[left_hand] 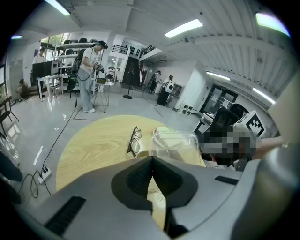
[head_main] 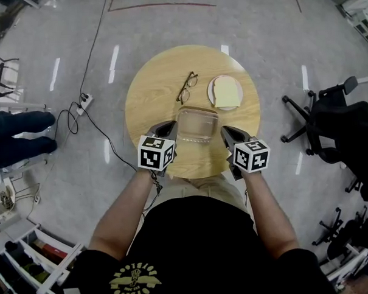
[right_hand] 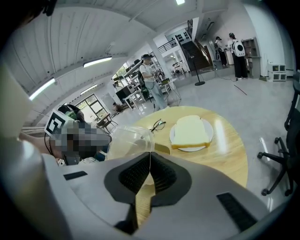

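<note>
A clear plastic container (head_main: 197, 126) sits on the round wooden table (head_main: 151, 96) near its front edge. My left gripper (head_main: 169, 127) is just left of it and my right gripper (head_main: 226, 132) just right of it. Both are shut, with nothing visible between the pads. In the left gripper view the container (left_hand: 176, 145) lies just beyond the closed left gripper (left_hand: 151, 158). In the right gripper view the container (right_hand: 131, 140) is beyond the right gripper (right_hand: 150, 154), to the left. Behind lie folded glasses (head_main: 187, 87) and a bread slice (head_main: 227, 91) on a white plate (head_main: 213, 94).
A black office chair (head_main: 338, 121) stands on the floor to the right. At the left are a power strip with cables (head_main: 83, 102) and a person's dark trouser legs (head_main: 19, 135). A white rack (head_main: 37, 265) is at bottom left. People stand far off.
</note>
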{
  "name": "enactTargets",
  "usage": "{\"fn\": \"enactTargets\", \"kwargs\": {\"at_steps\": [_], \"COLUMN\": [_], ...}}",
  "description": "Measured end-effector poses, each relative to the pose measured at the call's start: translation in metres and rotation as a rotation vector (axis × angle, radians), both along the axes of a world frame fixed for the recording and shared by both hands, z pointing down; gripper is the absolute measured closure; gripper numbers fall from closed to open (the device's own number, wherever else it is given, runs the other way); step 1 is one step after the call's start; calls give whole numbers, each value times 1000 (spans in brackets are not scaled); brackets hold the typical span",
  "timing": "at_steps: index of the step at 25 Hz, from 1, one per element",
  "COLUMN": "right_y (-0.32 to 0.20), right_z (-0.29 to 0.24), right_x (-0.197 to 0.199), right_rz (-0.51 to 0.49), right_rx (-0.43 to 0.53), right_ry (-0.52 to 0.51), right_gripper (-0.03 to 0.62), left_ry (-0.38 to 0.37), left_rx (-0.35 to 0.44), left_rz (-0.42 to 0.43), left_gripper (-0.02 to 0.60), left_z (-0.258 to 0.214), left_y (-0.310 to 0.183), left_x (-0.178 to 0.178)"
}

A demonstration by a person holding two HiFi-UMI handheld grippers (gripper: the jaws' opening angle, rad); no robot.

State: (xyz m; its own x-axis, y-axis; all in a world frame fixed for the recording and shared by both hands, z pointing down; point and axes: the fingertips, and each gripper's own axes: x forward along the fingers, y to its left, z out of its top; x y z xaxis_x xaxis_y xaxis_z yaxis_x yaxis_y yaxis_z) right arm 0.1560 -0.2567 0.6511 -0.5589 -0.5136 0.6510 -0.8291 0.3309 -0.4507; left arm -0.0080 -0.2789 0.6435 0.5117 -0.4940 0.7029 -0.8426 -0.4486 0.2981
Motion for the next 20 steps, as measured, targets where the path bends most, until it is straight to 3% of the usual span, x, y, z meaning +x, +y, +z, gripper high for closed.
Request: {"fn": "enactTargets", "kwargs": {"at_steps": [20], "right_y": [17], "right_z": [-95], "right_x": [-10], "right_rz": [-11], "right_rx": [203], "right_ry": [24], "right_gripper": [576], "left_ry": [31], "left_rx": [209], "left_rz": [9], "left_gripper": [565], "left_z": [-94], "left_y": [16], "left_x": [-9]}}
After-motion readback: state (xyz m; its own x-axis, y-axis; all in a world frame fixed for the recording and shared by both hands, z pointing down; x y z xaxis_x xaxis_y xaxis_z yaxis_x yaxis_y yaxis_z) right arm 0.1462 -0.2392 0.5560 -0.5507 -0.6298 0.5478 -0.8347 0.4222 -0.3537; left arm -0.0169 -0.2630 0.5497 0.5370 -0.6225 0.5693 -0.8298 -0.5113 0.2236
